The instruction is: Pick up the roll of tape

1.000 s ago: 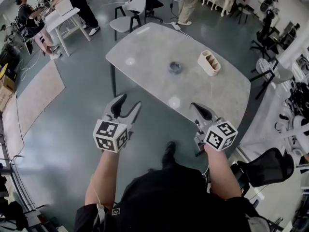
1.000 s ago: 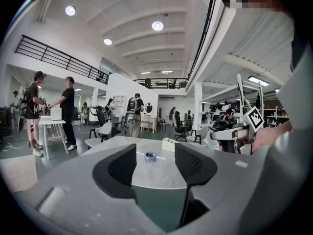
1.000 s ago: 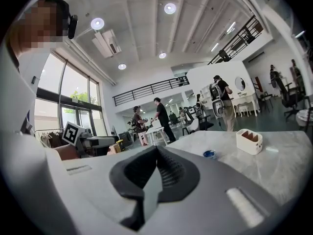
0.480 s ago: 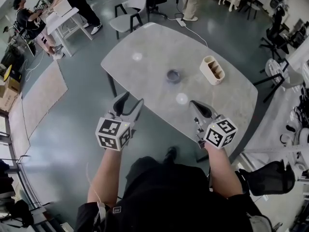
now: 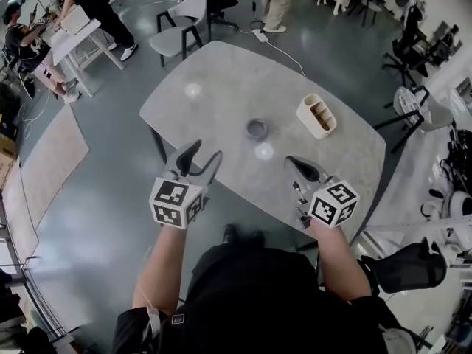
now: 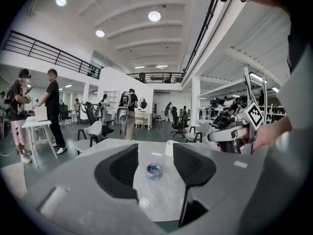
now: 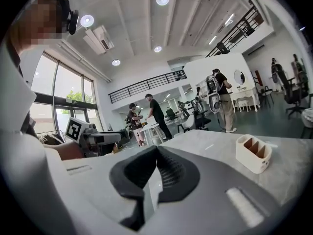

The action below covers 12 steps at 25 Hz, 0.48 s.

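Locate roll of tape (image 5: 257, 128) lying flat near centre of table (image 5: 221, 80), well ahead of both grippers; expect light, stiff, probably slick ring; pinch through wall, one jaw inside core; note left gripper (image 5: 202, 153) wide apart, just narrowed slightly, empty; right gripper (image 5: 296, 163) closed, empty.

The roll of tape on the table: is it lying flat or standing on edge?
Lying flat. In the head view the roll of tape shows its hole facing up, resting on the table.
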Tool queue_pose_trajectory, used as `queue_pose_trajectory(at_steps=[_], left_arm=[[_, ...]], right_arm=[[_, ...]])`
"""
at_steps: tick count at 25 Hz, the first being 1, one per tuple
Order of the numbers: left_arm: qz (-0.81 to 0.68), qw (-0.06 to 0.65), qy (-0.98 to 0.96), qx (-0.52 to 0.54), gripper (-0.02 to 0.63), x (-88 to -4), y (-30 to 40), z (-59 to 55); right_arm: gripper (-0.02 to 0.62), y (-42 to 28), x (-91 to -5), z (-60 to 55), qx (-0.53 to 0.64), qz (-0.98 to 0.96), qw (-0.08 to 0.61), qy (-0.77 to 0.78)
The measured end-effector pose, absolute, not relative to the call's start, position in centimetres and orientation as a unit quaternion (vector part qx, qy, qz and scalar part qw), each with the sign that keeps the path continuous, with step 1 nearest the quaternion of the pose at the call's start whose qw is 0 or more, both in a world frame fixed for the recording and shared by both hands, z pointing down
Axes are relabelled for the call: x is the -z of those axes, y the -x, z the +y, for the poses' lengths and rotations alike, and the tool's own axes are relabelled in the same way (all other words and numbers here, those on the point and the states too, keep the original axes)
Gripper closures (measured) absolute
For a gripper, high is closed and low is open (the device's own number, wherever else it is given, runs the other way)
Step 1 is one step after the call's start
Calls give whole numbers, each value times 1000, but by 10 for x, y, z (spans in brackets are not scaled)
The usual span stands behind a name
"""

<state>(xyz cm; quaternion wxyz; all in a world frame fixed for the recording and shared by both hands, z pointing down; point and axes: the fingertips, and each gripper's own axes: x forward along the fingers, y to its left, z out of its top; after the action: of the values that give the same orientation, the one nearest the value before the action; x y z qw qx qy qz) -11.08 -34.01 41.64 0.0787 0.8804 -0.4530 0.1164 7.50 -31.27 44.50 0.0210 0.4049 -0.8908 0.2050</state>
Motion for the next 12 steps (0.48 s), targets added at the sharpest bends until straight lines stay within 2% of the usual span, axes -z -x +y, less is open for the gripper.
queue_pose_trajectory(at_steps=[12], left_arm=[[-387, 103, -906, -137, 387, -456, 113, -403]], right_arm=[[592, -50, -462, -360, -217, -870, 39, -442]])
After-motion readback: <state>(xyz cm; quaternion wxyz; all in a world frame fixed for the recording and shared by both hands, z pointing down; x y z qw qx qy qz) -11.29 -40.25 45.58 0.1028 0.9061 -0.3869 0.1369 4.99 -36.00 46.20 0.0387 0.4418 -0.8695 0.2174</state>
